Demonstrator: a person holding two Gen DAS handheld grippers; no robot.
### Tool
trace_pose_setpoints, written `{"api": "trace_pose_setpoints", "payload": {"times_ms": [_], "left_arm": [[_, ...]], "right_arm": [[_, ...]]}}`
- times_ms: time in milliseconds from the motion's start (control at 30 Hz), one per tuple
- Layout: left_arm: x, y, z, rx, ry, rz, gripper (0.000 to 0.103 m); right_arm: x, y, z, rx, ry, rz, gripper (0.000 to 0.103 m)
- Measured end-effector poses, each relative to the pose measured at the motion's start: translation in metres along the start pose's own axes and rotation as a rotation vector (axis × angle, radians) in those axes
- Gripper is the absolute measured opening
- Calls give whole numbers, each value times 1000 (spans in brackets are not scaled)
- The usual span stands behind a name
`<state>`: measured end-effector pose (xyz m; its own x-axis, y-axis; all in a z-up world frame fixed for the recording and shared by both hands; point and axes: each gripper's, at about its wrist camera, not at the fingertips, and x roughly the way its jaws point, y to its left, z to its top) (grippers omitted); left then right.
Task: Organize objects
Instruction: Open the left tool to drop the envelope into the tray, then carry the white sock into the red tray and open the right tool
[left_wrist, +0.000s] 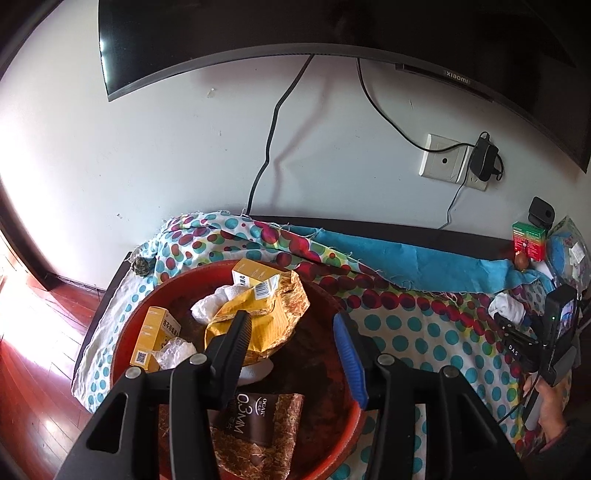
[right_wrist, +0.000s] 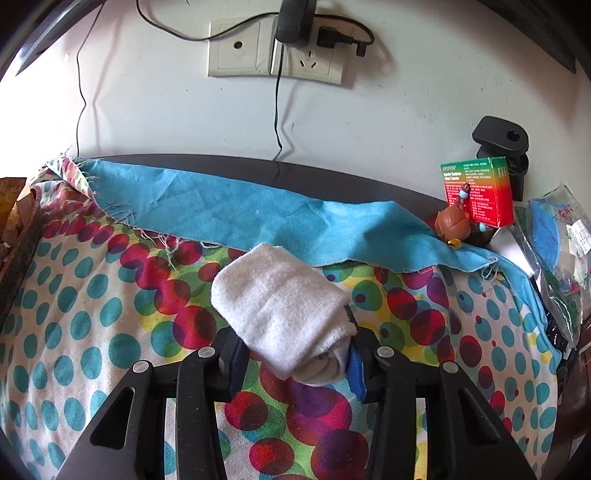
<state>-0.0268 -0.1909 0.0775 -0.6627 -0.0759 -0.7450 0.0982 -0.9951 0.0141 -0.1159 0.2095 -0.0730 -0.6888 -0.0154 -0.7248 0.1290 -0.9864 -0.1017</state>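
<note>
On the left, a big red bowl (left_wrist: 325, 295) sits on a cloth with coloured dots (left_wrist: 424, 325). Inside the bowl are two yellow boxes (left_wrist: 157, 338) (one near the left side, one at the back), a crinkly gold bag (left_wrist: 273, 317), some white rolled cloths (left_wrist: 212, 308) and a brown packet (left_wrist: 258, 432) at the front. The left gripper (left_wrist: 291, 332) hangs over the bowl with its two fingers wide apart, and nothing is between them. Behind the bowl, a blue cloth (left_wrist: 424, 262) lies along the back of the table, under a wall with a white socket (left_wrist: 452, 162) and a black plug (left_wrist: 484, 157). Moving right, the right gripper (right_wrist: 295, 354) has its fingers squeezed on one end of a white rolled towel (right_wrist: 280, 306), and the rest of the towel sticks out ahead over the dotted cloth. Farther right, a small brown toy (right_wrist: 452, 221) sits on the blue cloth, just in front of a red and green box (right_wrist: 480, 192) that stands upright. Past that, at the far right edge, a clear plastic bag (right_wrist: 554, 240) holds something blue (I cannot tell what it is). A person's hand (left_wrist: 550, 410) shows at the far right, holding the right gripper.
</note>
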Motion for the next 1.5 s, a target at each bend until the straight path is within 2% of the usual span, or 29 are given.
{"api": "trace_pose_setpoints", "payload": {"times_ms": [233,367,500,667,767,933,1167,1333,1500], "left_arm": [[-5,14,-10,-25,13,6,48],[-7,23,-14,-33,22,7,48],[-14,33,-15,-51,4,7,48],[-21,48,-17,-65,-12,15,48],[-22,59,-17,-94,-8,11,48],[-24,70,-19,-115,-12,22,48],[-21,84,-22,-141,-1,41,48],[-19,100,-24,-184,6,42,48],[-14,111,-29,-211,21,43,48]], "right_arm": [[-10,-11,-2,10,-52,20,41],[-11,-18,-4,-4,-46,15,41],[-12,-7,-3,-28,-32,0,41],[-25,8,6,29,-36,90,41],[-43,35,20,-10,-43,159,41],[-75,115,39,-113,-59,302,41],[-93,222,47,-228,18,444,42],[-94,276,45,-290,68,492,42],[-87,305,40,-327,104,463,42]]}}
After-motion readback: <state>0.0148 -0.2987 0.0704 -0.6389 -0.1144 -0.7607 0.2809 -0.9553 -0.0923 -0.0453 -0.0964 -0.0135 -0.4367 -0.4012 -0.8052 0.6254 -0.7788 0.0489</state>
